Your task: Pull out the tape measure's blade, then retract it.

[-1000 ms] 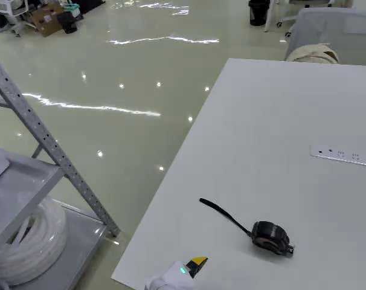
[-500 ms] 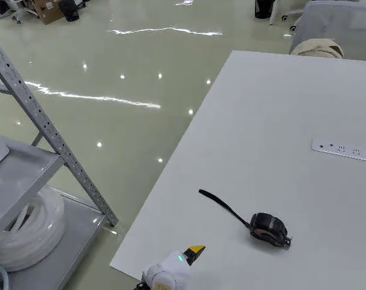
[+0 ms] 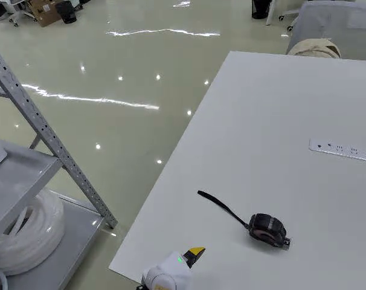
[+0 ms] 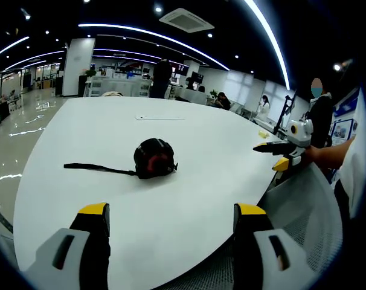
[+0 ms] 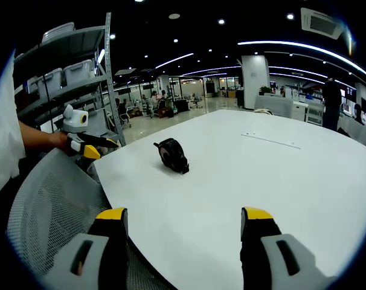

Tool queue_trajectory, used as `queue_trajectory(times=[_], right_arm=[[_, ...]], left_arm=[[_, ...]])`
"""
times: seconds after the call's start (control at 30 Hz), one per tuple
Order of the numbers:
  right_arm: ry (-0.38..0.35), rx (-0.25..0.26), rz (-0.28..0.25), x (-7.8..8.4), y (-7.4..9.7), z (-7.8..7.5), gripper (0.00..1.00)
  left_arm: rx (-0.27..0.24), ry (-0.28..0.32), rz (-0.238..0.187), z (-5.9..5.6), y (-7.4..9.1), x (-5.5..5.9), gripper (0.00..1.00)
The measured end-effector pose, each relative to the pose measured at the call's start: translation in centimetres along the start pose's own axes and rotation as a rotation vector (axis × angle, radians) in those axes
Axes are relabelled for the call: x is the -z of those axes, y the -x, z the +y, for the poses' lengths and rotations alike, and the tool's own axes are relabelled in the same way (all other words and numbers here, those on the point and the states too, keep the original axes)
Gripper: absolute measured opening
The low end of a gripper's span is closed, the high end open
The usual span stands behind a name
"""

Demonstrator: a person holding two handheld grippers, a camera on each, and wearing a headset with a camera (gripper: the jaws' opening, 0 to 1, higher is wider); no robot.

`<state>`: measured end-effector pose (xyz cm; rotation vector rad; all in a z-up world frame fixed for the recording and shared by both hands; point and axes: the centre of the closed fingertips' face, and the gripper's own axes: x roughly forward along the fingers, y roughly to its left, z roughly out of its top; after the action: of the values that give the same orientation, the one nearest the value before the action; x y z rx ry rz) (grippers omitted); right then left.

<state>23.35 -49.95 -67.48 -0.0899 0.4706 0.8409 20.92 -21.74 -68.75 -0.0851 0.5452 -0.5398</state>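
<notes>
The white table (image 3: 279, 121) carries the tape measure (image 3: 267, 229) near its edge, strap (image 3: 219, 208) laid out, blade not yet drawn. Left gripper (image 4: 171, 211) and right gripper (image 5: 186, 216) hover wide, empty, short of it; next, I'd say, clamp the case.

Couldn't read a thing, honestly: the tape measure (image 3: 268, 229) was too blurry for any brand, and markings on the power strip (image 3: 343, 151) were too small.
</notes>
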Motion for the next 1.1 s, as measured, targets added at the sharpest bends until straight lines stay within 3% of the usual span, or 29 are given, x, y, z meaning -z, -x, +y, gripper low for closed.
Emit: queue_trajectory(times=[0.47, 1.1], right_arm=[[0.001, -0.01, 0.011, 0.3, -0.2, -0.3, 0.76], [0.017, -0.06, 0.003, 0.2, -1.3, -0.2, 0.73]], left_arm=[[0.022, -0.01, 0.012, -0.1, -0.5, 0.0, 0.83], [0.061, -0.05, 0.042, 0.1, -1.6, -0.4, 0.83]])
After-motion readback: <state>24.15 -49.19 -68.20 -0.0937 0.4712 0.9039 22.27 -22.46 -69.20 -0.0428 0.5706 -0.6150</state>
